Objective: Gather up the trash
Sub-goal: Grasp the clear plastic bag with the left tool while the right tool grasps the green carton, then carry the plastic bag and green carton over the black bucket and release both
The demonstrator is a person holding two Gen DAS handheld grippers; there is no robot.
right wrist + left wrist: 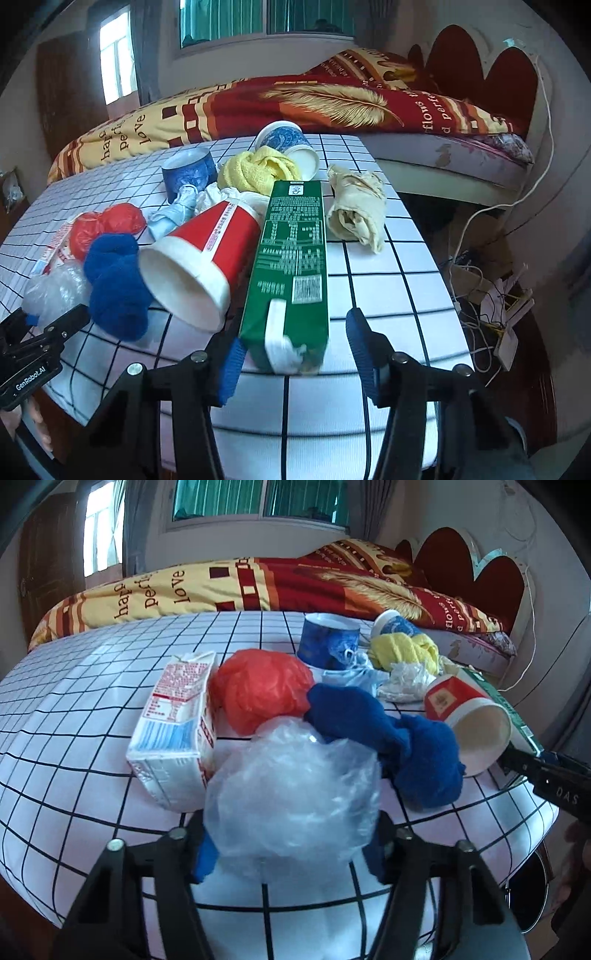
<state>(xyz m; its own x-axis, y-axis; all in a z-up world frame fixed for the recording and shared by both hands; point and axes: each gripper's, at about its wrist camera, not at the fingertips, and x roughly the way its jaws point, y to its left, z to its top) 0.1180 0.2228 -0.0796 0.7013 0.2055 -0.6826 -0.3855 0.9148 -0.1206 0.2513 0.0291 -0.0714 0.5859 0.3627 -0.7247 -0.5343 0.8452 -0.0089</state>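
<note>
A crumpled clear plastic bag [291, 797] lies at the near edge of the grid-patterned table [74, 701]. My left gripper [290, 853] has its blue pads pressed against both sides of the bag. A long green carton [291, 251] lies lengthwise with its near end between the fingers of my right gripper [295, 362]. The left pad touches the carton, while a gap shows at the right pad. A red paper cup [207, 258] lies on its side against the carton. A blue cloth [388, 738], a red plastic bag [258, 686] and a white milk carton [173, 734] crowd around the clear bag.
Farther back are a blue cup [325, 642], a yellow cloth [258, 170], a tipped blue-white cup [284, 142] and a beige wad [356, 210]. A bed [332, 103] stands behind the table. Cables [480, 288] litter the floor at right. A dark, metal-rimmed round container [528, 893] sits below the table's corner.
</note>
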